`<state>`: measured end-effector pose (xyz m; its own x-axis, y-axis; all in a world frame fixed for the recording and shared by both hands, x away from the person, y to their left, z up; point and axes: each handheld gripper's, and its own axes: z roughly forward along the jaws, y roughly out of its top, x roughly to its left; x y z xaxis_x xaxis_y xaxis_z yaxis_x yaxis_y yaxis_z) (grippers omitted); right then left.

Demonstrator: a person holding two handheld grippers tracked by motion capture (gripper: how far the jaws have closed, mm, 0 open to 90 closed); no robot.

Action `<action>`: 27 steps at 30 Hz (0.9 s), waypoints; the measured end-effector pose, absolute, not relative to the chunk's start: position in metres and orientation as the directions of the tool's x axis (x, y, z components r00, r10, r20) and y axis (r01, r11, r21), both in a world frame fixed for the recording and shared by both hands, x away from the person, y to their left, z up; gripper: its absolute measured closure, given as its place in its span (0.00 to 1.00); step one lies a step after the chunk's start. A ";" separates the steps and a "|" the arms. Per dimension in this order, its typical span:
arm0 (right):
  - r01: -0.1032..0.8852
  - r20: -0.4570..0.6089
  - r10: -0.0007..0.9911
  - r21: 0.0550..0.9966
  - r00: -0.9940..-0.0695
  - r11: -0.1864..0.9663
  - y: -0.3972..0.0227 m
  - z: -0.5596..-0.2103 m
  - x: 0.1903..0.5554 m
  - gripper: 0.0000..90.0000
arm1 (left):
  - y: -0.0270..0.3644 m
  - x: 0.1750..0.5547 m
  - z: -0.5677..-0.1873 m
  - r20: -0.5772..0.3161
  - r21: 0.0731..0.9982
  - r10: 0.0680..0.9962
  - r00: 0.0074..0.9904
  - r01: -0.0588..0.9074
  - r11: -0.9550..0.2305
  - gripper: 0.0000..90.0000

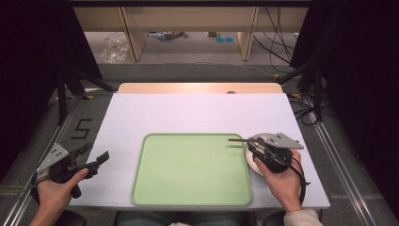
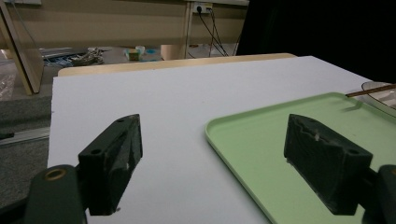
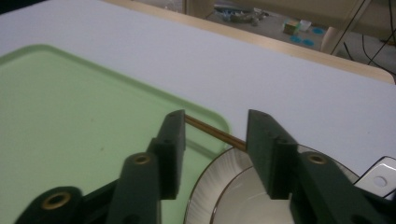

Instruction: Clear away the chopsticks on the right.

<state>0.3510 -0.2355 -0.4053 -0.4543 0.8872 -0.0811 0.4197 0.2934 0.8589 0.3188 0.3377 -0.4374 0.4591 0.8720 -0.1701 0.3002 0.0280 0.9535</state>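
Both grippers stand with their jaws apart and nothing clamped between them. From above, the left gripper (image 1: pixel 101 157) is held in the person's left hand (image 1: pixel 54 190) at the near left corner of the white table (image 1: pixel 197 110), just off the left side of the green tray (image 1: pixel 190 195). In the left gripper view its two black jaws stand wide, one over bare white tabletop, the other over the tray's left part, with empty space between them.

On the other side, the right gripper (image 1: pixel 251 146) sits in the person's right hand (image 1: pixel 282 181) beside the tray's right edge, directly above a white plate (image 1: pixel 248 157) that rests on the table touching or just beside that edge. A thin brown stick (image 1: pixel 240 139) lies across the plate's far rim, its tip reaching out over the tray's far right corner. In the right gripper view the stick (image 3: pixel 215 133) crosses the gap between the two jaws near their tips. Whether either jaw touches it cannot be made out, but the jaws are plainly not pressed onto it. Below them the plate (image 3: pixel 219 182) shows a ribbed rim with a dark edge line.

The tray itself is bare, a flat pale green surface with rounded corners, lying at the near middle of the table.
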 end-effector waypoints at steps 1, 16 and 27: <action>0.428 -0.079 0.885 0.853 -0.459 0.299 -0.235 -0.405 0.352 0.71 | 0.338 0.319 -0.437 -0.170 0.953 0.872 0.459 0.302 0.027 0.22; 0.710 -0.002 0.928 0.643 -0.373 0.287 -0.225 -0.385 0.412 1.00 | 0.337 0.320 -0.438 -0.178 0.951 0.870 0.460 0.307 0.032 0.22; 0.860 0.030 0.956 0.446 -0.291 0.247 -0.214 -0.400 0.466 1.00 | 0.337 0.320 -0.439 -0.180 0.951 0.870 0.459 0.309 0.033 0.23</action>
<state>0.4660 -0.2140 -0.3999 -0.2906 0.9564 0.0300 0.8601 0.2474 0.4461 0.3201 0.3371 -0.4389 0.4590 0.8701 -0.1796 0.3089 0.0333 0.9505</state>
